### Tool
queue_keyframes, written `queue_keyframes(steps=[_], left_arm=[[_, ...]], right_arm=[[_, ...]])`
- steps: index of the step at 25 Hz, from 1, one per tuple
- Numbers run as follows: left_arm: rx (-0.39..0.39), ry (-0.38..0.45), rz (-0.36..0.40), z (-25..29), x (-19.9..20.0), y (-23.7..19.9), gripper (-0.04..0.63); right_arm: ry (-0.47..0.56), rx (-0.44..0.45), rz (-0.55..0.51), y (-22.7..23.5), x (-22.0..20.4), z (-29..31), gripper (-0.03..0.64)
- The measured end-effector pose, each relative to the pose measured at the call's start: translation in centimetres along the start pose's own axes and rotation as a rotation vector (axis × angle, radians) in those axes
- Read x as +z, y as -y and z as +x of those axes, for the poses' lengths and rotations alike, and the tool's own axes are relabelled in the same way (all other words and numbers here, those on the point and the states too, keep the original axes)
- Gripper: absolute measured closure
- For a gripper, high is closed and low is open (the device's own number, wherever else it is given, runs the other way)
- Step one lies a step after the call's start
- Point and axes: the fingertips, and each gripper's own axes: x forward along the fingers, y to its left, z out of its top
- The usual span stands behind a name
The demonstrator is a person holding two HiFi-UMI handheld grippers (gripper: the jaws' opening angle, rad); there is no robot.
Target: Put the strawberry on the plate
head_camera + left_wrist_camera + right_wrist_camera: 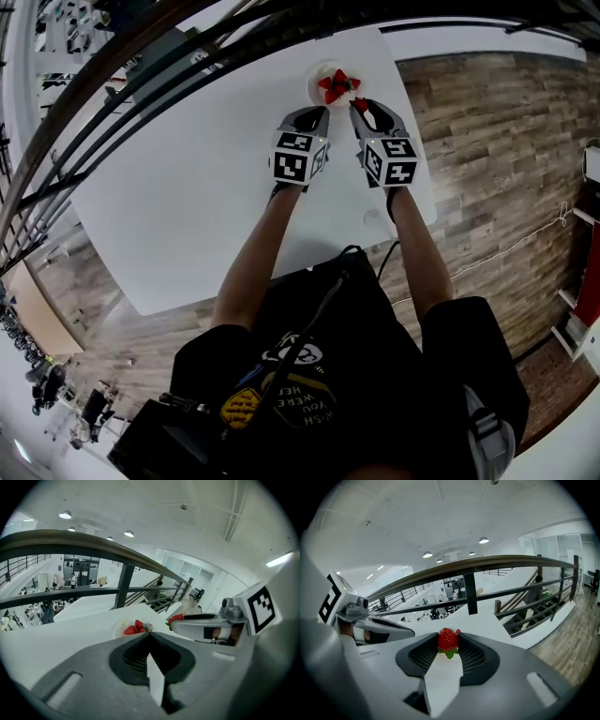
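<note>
On the far side of the white table (187, 187) stands a small white plate (313, 86) that holds several strawberries (335, 86). My right gripper (360, 105) is just short of the plate's right edge, shut on one red strawberry (448, 641) whose green leaves point down between the jaws. My left gripper (323, 111) hovers beside it, at the plate's near edge, shut with nothing in it. The left gripper view has the plate (119, 629) and its strawberries (131, 630) just past the closed tips (149, 633); the held strawberry (176, 618) shows at the right gripper's tip.
A dark railing (141, 66) runs along the table's far and left sides. To the right of the table is wood floor (497, 141). A cable (525, 239) trails across that floor. A small round mark (372, 217) lies on the table near my right forearm.
</note>
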Motion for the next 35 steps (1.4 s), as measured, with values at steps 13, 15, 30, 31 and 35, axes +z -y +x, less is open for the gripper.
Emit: queue_keyframes(steps=[13, 15, 30, 31, 35], left_arm=[[-0.021, -0.047, -0.023, 2.9, -1.5, -1.7, 0.593], [-0.02, -0.05, -0.036, 3.4, -1.7, -2.0, 0.594], [-0.023, -0.07, -0.043, 5.5, -1.8, -3.3, 0.593], [-0.021, -0.071, -0.044, 5.6, -1.8, -3.5, 0.594], [-0.014, -0.08, -0.044, 5.9, -2.0, -4.1, 0.593]], right_arm=[[-0.058, -0.002, 0.0, 1.2, -1.7, 3.4, 0.48], [-0.066, 0.0, -0.003, 1.4, -1.8, 3.9, 0.48], [-0.136, 0.007, -0.024, 1.8, -4.0, 6.5, 0.479], [-0.138, 0.01, -0.021, 1.8, -4.1, 6.6, 0.479], [-0.152, 0.013, -0.024, 1.6, -4.4, 7.0, 0.479]])
